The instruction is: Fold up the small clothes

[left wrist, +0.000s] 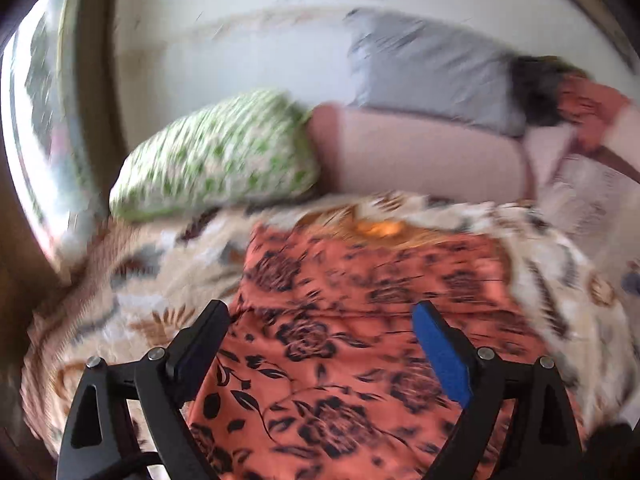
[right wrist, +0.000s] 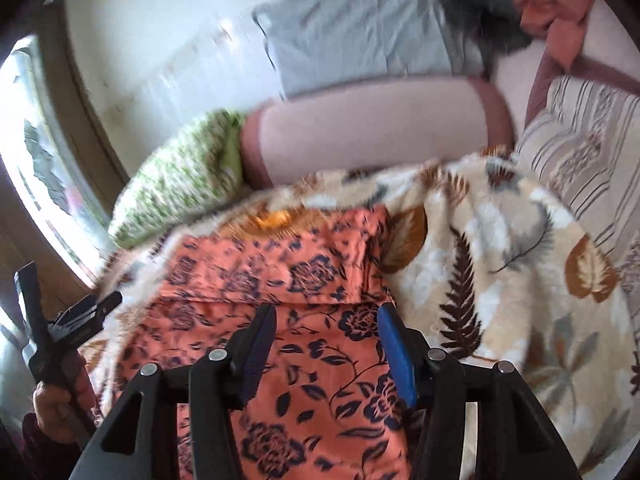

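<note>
An orange garment with dark flower print [left wrist: 360, 320] lies spread on a cream leaf-patterned blanket [left wrist: 152, 280]; it also shows in the right wrist view [right wrist: 280, 280]. My left gripper [left wrist: 324, 312] is open above the garment's near part, with nothing between its fingers. My right gripper [right wrist: 328, 316] is open above the garment near its right edge, holding nothing. The left gripper's body shows in the right wrist view at the far left, in a hand. Both views are blurred.
A green-and-white pillow [left wrist: 216, 160], a pink pillow [left wrist: 420, 152] and a grey pillow [left wrist: 432, 72] lie at the back against the wall. More clothes [right wrist: 552, 12] are piled at the back right. A striped cushion [right wrist: 580, 144] is on the right. A window [right wrist: 36, 168] is on the left.
</note>
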`<state>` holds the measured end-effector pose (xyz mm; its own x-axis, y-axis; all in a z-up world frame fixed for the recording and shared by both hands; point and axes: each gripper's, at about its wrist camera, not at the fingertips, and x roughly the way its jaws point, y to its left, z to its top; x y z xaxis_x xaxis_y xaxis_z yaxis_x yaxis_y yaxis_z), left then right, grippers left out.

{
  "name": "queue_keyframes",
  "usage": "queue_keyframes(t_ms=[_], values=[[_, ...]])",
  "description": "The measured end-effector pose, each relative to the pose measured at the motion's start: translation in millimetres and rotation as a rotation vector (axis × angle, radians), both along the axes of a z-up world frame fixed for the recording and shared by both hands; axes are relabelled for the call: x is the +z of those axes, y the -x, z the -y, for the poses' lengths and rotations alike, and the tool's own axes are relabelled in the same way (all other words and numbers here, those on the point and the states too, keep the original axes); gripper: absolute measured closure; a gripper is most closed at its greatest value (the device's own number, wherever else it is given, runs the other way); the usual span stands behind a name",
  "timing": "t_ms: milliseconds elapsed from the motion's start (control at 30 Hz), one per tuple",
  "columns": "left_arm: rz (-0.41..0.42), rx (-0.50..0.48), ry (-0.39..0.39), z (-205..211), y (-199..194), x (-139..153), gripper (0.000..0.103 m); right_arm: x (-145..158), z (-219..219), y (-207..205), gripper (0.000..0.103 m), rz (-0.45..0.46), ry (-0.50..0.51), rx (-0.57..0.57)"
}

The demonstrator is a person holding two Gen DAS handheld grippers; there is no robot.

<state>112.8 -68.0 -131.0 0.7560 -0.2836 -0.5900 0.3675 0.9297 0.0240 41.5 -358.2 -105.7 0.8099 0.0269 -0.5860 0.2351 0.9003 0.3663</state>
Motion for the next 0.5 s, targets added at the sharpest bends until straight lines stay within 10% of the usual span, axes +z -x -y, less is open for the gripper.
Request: queue_keyframes(t_ms=[500], values=[[0.338, -0.187, 0.066, -10, 160, 146, 0.001, 135, -40, 142, 0.034, 0.443, 0.109, 0.021]])
